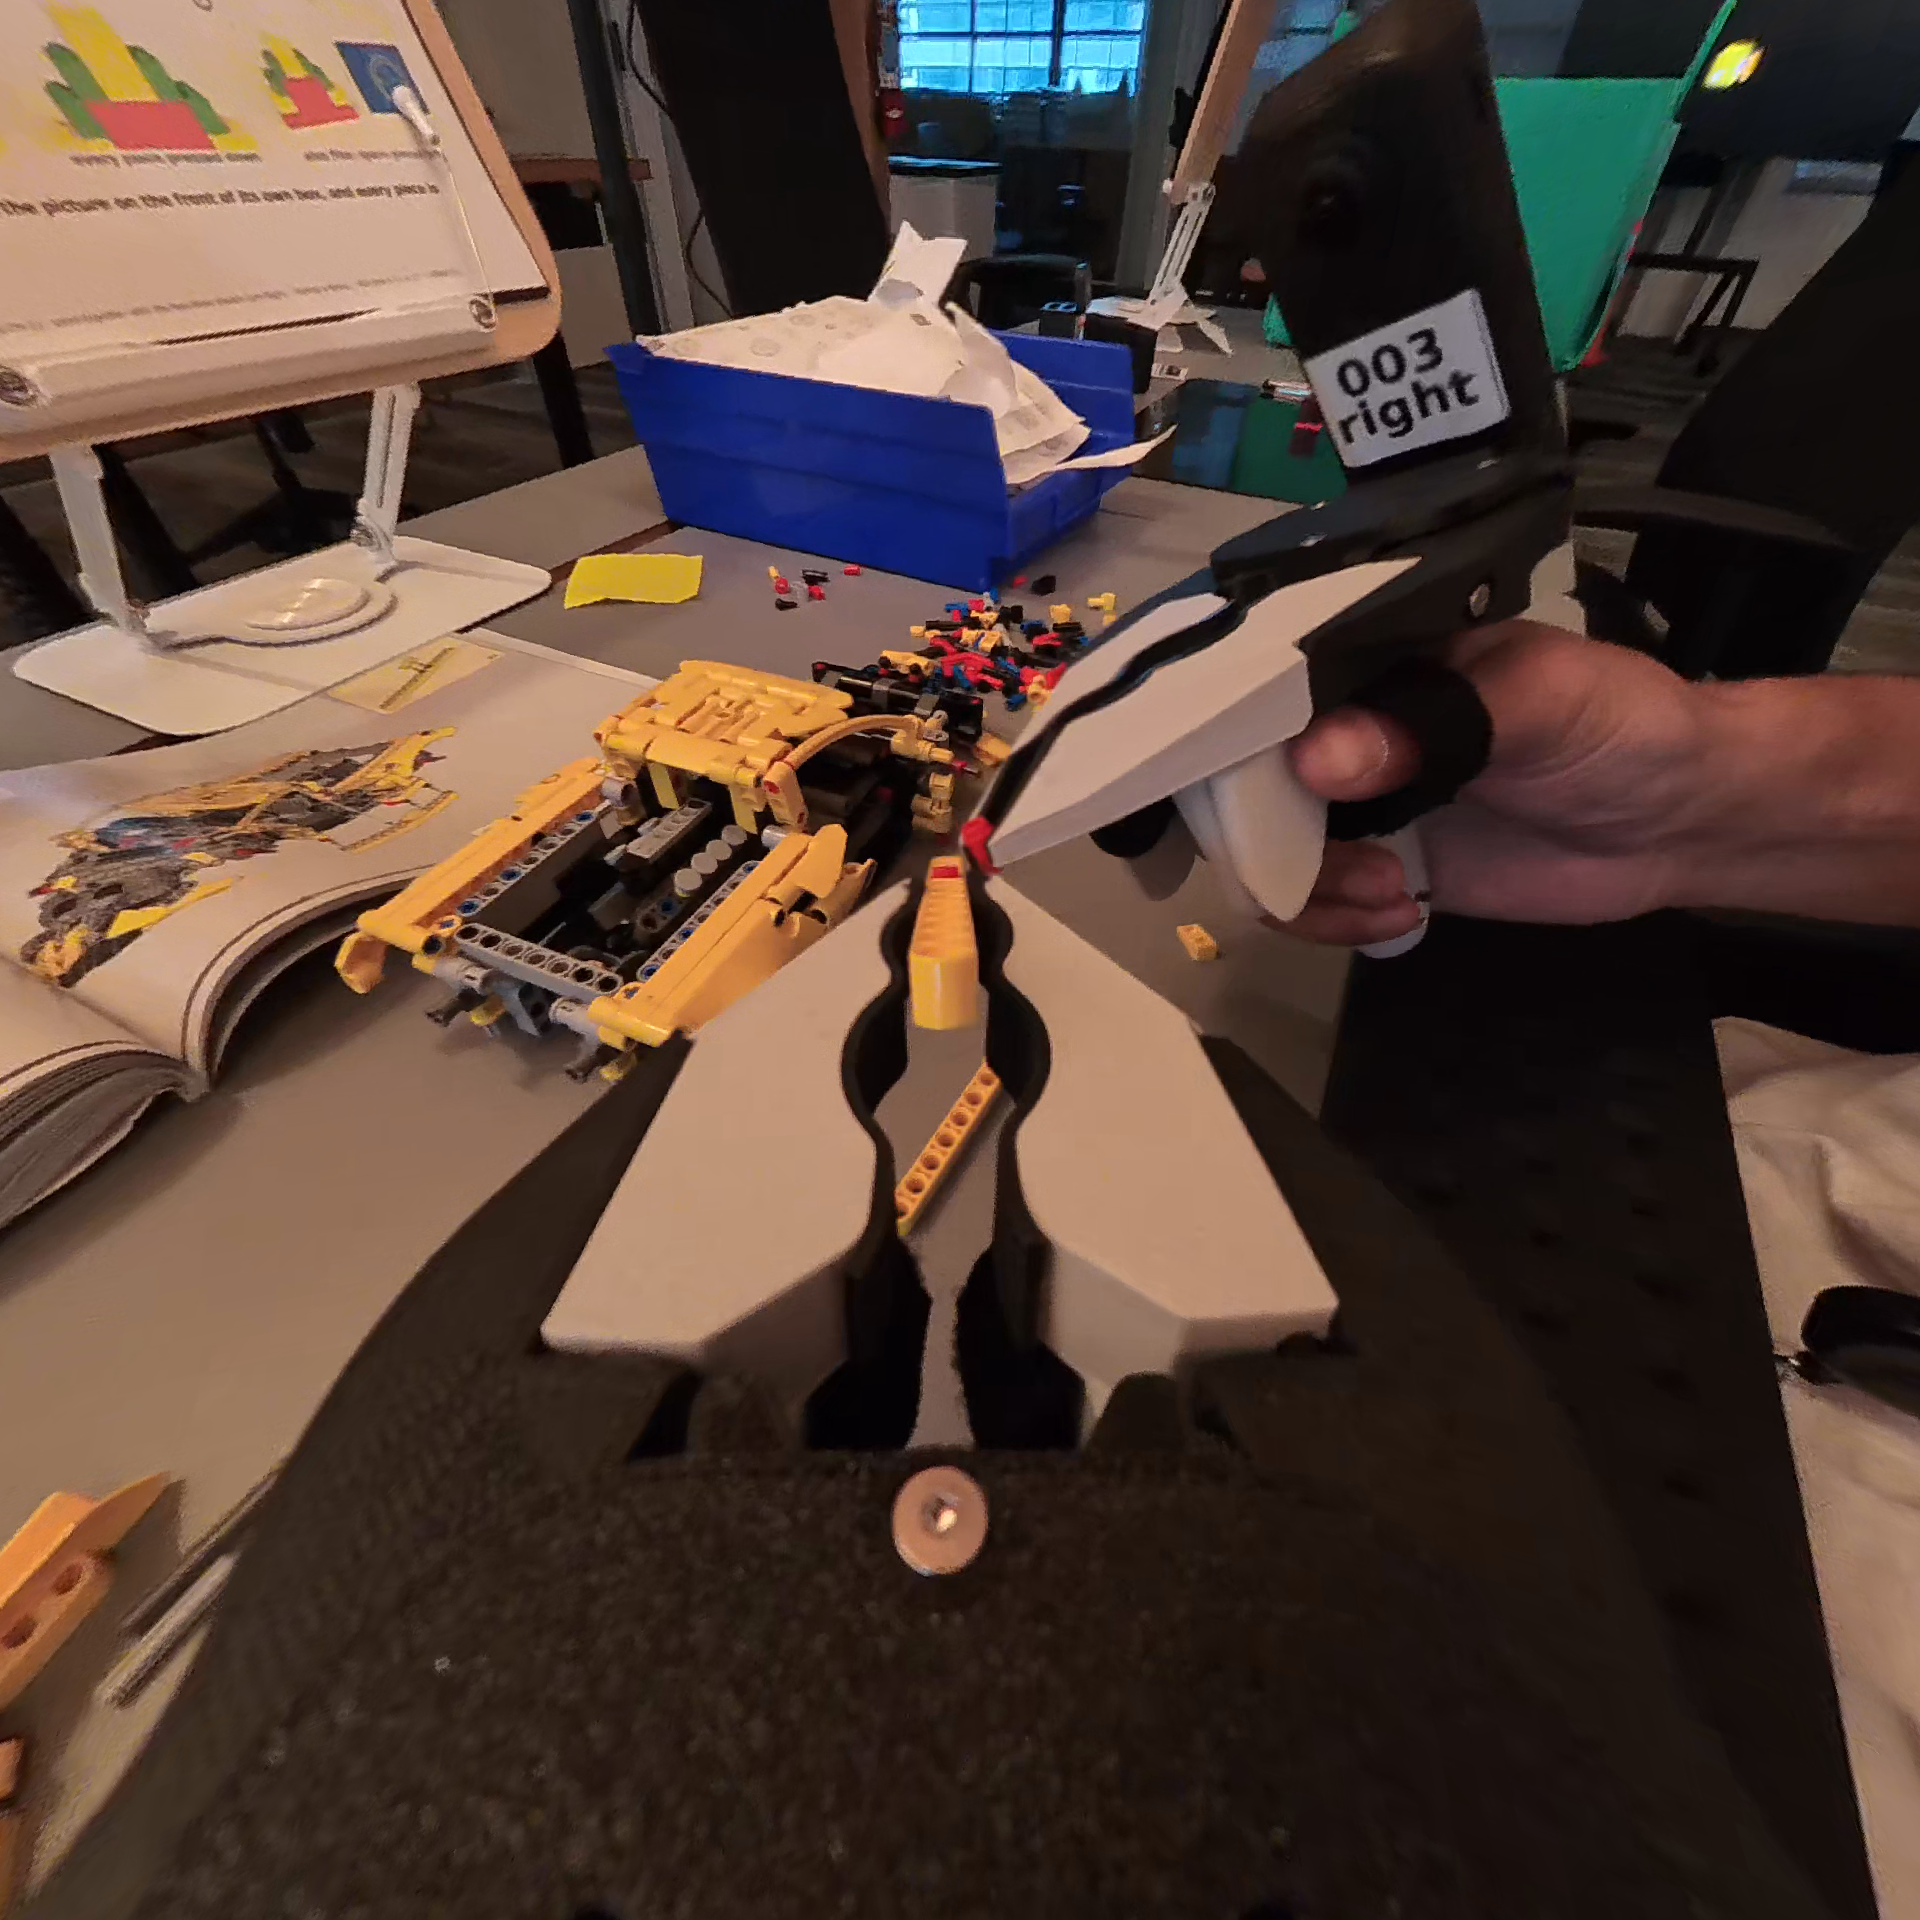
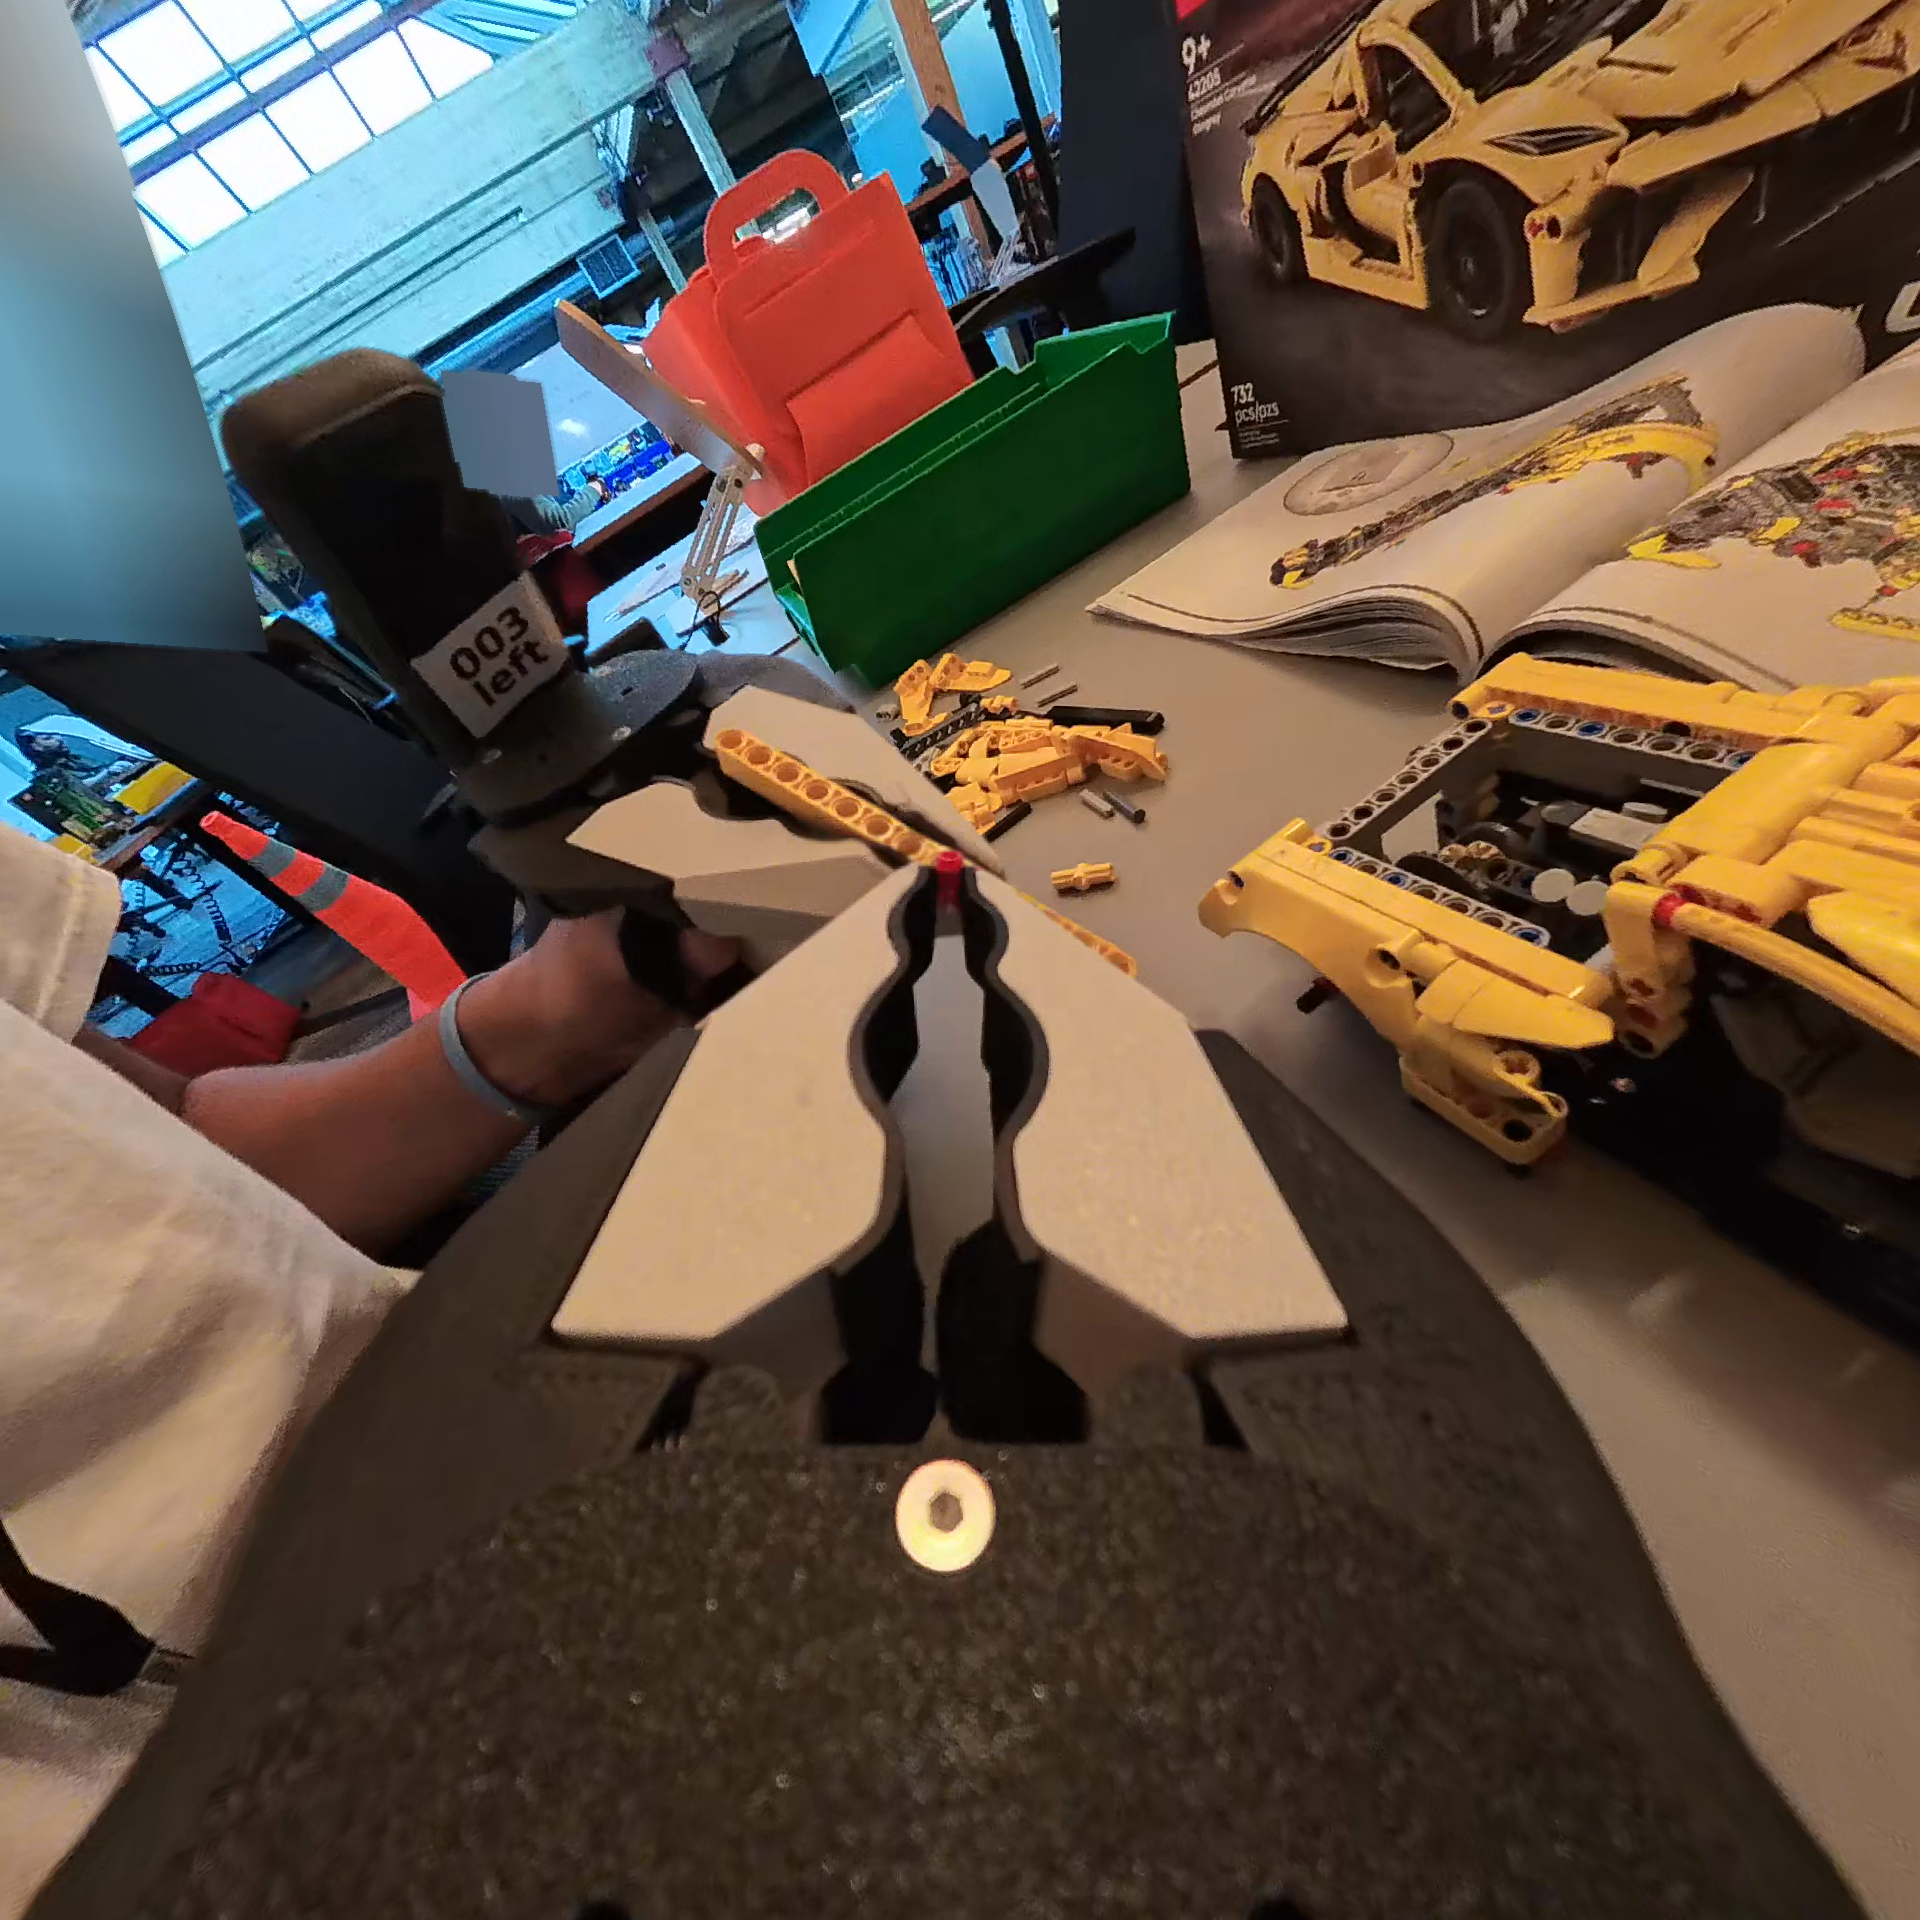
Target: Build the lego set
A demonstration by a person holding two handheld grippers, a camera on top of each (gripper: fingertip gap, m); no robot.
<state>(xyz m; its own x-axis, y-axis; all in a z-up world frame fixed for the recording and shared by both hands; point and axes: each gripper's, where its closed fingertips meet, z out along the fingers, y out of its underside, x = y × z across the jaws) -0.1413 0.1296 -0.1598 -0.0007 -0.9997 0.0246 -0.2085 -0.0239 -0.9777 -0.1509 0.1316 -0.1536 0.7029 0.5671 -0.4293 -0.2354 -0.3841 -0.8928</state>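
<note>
Two handheld grippers meeting tip to tip above a grey table (image 1: 312, 1195), each with pale wedge-shaped fingers edged in wavy black rubber on a rough black foam-like body.

Left gripper (image 1: 943, 883): pinching a long yellow beam (image 1: 943, 966), smooth plastic pierced by a row of round holes. From the left wrist view, seen nearly end-on, long axis running along the fingers, far end aimed at the other claw. From the right wrist view, seen side-on (image 2: 821, 795), holes facing up, slanting down to the right.

Right gripper (image 2: 945, 878): pressed together on a small red pin (image 2: 947, 864), pointed at the beam's end; touching or just apart, cannot tell.

Half-built car (image 1: 623, 862) just beyond the tips, yellow glossy panels over a grey and black holed frame, nose toward the open booklet (image 1: 156, 914).

Left wrist view only: blue bin (image 1: 831, 457) stuffed with crumpled white bags, heap of tiny red, blue and black parts (image 1: 987, 644), instruction sheet on a white stand (image 1: 208, 603).

Right wrist view only: green bin (image 2: 987, 520), pile of yellow pieces (image 2: 1029, 748), set box (image 2: 1558, 187) with a yellow car picture, orange bag (image 2: 821, 312).
</note>
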